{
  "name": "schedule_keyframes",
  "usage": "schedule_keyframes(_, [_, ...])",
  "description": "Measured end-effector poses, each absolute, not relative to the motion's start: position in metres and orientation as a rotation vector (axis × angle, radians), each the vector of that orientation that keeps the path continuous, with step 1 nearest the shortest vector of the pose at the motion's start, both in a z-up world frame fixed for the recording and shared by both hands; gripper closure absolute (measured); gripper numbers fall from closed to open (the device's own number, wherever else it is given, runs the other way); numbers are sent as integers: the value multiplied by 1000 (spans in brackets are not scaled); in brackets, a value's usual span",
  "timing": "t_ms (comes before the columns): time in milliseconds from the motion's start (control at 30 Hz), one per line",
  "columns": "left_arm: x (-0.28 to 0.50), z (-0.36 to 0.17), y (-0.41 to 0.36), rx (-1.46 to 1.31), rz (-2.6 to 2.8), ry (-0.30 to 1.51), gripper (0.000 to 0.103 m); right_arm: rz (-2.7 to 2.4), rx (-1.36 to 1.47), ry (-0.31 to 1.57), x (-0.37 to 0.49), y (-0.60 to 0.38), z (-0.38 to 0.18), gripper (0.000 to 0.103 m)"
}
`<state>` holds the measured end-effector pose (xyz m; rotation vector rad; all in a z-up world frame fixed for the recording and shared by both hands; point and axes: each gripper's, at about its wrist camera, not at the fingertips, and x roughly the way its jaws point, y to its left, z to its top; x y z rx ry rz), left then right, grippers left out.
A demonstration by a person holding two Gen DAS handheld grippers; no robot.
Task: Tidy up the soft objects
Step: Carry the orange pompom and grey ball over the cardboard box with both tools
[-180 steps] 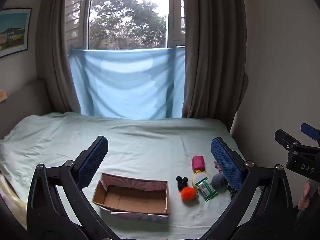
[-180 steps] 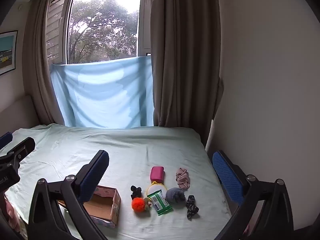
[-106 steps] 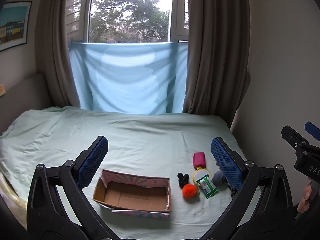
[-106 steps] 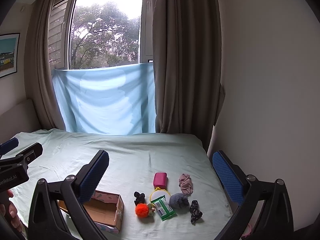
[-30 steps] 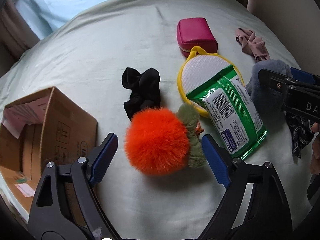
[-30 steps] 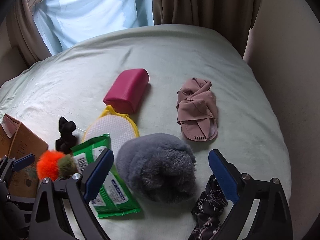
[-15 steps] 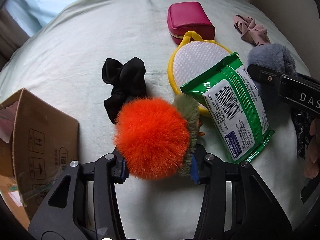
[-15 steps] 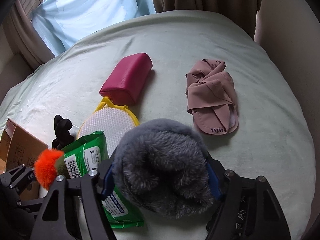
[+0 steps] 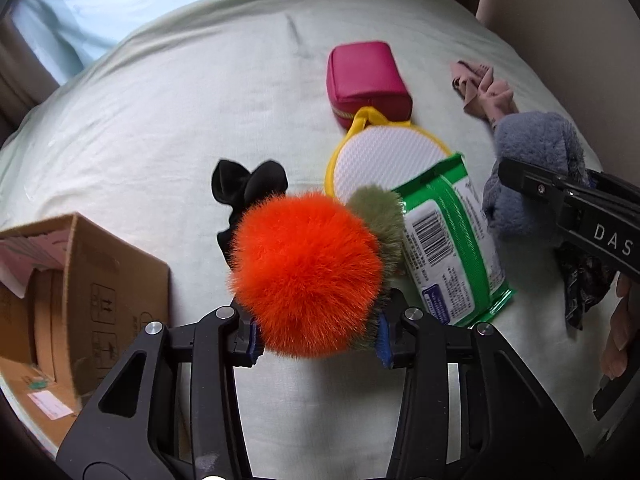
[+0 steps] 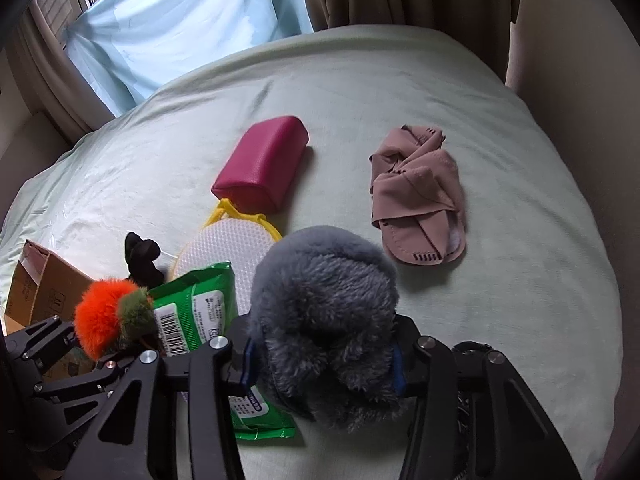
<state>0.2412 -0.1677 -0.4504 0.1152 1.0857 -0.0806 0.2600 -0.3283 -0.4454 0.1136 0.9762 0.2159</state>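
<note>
Grips look set: your left gripper (image 9: 316, 338) is clamped on the orange pompom (image 9: 306, 276), right gripper (image 10: 322, 362) on the grey fuzzy scrunchie (image 10: 324, 308). Lift straight up clear of the green wipes pack (image 9: 452, 252), then carry left to the cardboard box (image 9: 100, 280).

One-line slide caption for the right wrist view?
Right gripper clamps a grey fluffy item above the bed; pink pouch beyond.

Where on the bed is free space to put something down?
Bare sheet lies beyond the pink pouch toward the curtain, and right of the beige cloth. It is crowded around the wipes pack, yellow pad and black scrunchie.
</note>
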Motion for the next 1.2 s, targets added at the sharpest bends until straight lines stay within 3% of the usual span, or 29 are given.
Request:
schedule_keyframes(333, [227, -363, -164, 90, -105, 976, 65, 173, 134, 894, 236, -331, -374, 58])
schedule_keyframes(667, [195, -252, -124, 16, -117, 869, 65, 155, 117, 790, 193, -300, -260, 58])
schedule_keyframes(933, [164, -183, -53, -29, -119, 819, 65, 120, 102, 721, 150, -236, -175, 58])
schedule_keyframes(1200, [147, -157, 48, -31, -103, 811, 65, 159, 87, 731, 123, -142, -148, 58])
